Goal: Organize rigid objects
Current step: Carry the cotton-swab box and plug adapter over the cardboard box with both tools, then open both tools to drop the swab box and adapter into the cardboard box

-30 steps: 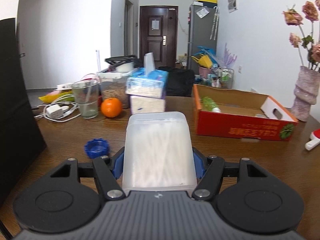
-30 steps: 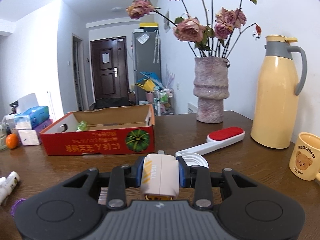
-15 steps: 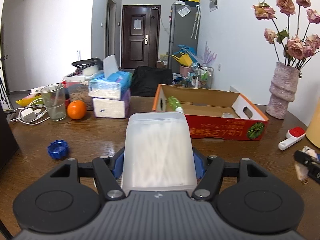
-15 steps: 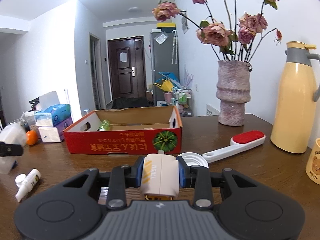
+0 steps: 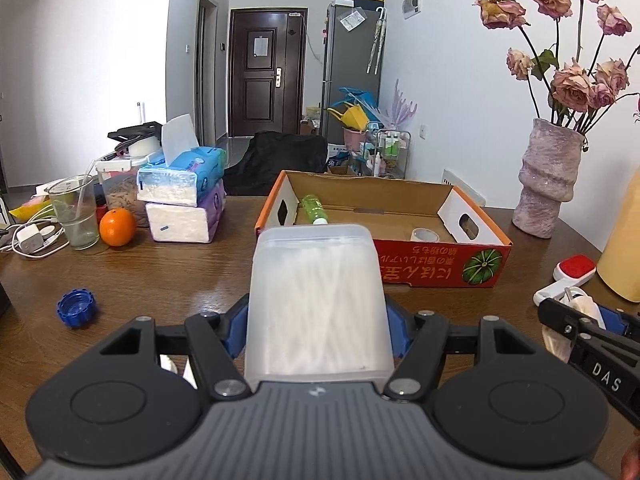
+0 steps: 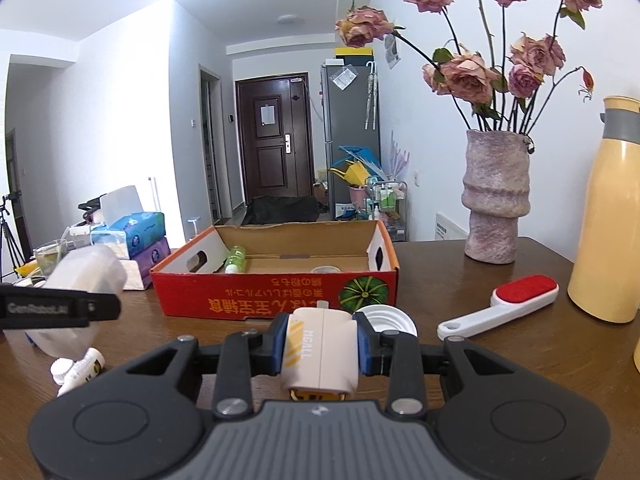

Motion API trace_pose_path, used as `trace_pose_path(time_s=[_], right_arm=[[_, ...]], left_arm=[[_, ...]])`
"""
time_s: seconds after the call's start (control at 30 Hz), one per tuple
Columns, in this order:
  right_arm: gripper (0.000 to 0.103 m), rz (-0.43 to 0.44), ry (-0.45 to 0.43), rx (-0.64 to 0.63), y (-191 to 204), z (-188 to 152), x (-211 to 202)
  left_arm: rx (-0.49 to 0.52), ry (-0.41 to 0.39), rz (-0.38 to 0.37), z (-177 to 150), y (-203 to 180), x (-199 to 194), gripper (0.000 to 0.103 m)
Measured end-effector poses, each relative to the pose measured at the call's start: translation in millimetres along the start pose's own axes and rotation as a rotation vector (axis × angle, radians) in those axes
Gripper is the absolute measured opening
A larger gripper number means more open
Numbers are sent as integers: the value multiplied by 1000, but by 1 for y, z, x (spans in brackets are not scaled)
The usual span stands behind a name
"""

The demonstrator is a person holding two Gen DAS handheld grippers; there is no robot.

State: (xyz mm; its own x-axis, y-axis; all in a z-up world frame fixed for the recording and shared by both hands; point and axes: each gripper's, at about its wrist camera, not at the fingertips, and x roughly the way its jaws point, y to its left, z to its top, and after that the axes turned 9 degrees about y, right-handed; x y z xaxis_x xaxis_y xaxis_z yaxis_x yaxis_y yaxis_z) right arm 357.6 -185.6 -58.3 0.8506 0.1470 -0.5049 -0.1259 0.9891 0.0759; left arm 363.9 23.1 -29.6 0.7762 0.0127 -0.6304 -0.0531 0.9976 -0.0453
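My left gripper (image 5: 316,320) is shut on a translucent plastic box of cotton swabs (image 5: 316,300), held above the table in front of the red cardboard box (image 5: 440,268). A green bottle (image 5: 312,208) and a tape roll (image 5: 425,235) lie inside that box. My right gripper (image 6: 320,344) is shut on a beige MGALL charger (image 6: 320,350), also facing the red cardboard box (image 6: 276,300). From the right wrist view the swab box (image 6: 86,276) shows at the left, with the left gripper's finger across it. The right gripper (image 5: 568,320) shows at the left wrist view's right edge.
A blue bottle cap (image 5: 75,307), an orange (image 5: 117,227), a glass (image 5: 74,212) and stacked tissue packs (image 5: 182,200) stand at left. A white tube (image 6: 82,368), a white lid (image 6: 386,318), a red lint brush (image 6: 500,308), a flower vase (image 6: 496,196) and a yellow thermos (image 6: 608,236) are nearby.
My left gripper has swung right with the swab box, so the red cardboard box now sits ahead of it. The right gripper shifted slightly left; the swab box came into its view.
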Motion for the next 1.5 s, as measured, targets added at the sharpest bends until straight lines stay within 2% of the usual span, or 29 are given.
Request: trace_pose_path(time_s=[0.63, 1.5], right_arm=[[32, -8, -13, 16, 3, 31, 40], [32, -8, -29, 37, -8, 81, 127]], left_arm=[[-39, -17, 13, 37, -12, 38, 66], [-41, -39, -3, 95, -32, 106, 66]])
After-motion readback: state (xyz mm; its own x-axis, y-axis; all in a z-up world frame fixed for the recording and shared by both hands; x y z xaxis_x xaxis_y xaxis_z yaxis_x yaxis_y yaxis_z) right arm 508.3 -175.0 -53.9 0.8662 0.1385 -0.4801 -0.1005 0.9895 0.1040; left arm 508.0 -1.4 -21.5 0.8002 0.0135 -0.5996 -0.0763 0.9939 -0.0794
